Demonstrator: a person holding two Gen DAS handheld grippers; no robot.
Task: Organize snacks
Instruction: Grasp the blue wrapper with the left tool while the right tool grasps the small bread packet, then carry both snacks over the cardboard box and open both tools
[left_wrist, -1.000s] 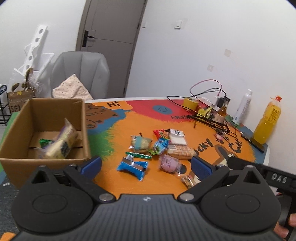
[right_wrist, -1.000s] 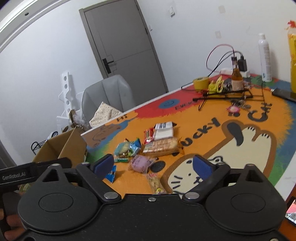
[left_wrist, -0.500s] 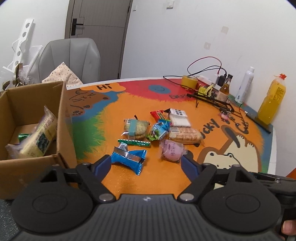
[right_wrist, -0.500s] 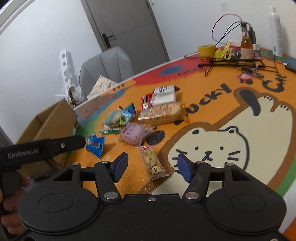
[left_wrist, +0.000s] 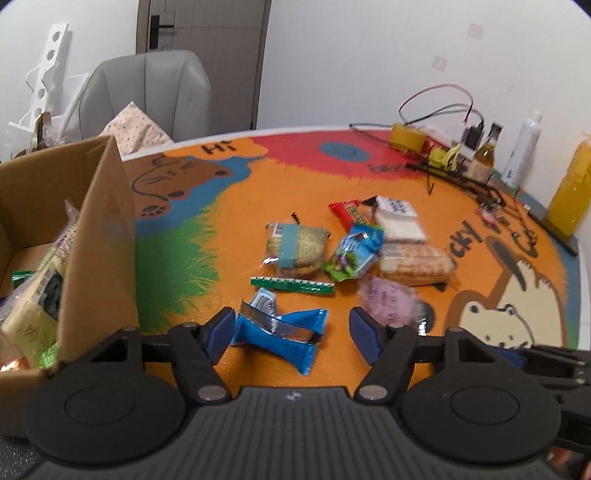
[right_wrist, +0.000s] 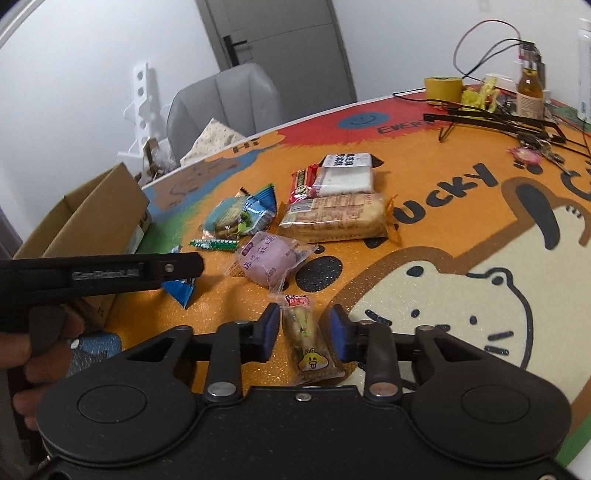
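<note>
Closing in on both sides now: the right gripper (right_wrist: 303, 329) has a slim clear snack pack (right_wrist: 306, 338) with a yellow cartoon face lying lengthwise between its blue pads, jaws narrowing, a sliver of gap visible on each side, so no squeeze yet. Over on the left gripper (left_wrist: 291, 329), the jaws are closing too, straddling a blue wrapper (left_wrist: 281, 333); the left pad sits right at its edge, the right pad is clear of it.

Just beyond the slim pack lies a pink pouch (right_wrist: 271, 258), and past that a long biscuit pack (right_wrist: 334, 218) with a white packet (right_wrist: 346, 173) and a red bar (right_wrist: 303, 181) behind it. A green stick (left_wrist: 291, 285) lies just past the blue wrapper, with a round cookie pack (left_wrist: 297, 245) further on. All of it sits on the colourful cartoon mat (left_wrist: 236, 206). At the left edge stands the cardboard box (left_wrist: 98, 236), packets already inside. A hand (right_wrist: 26, 354) grips the left tool's handle.
</note>
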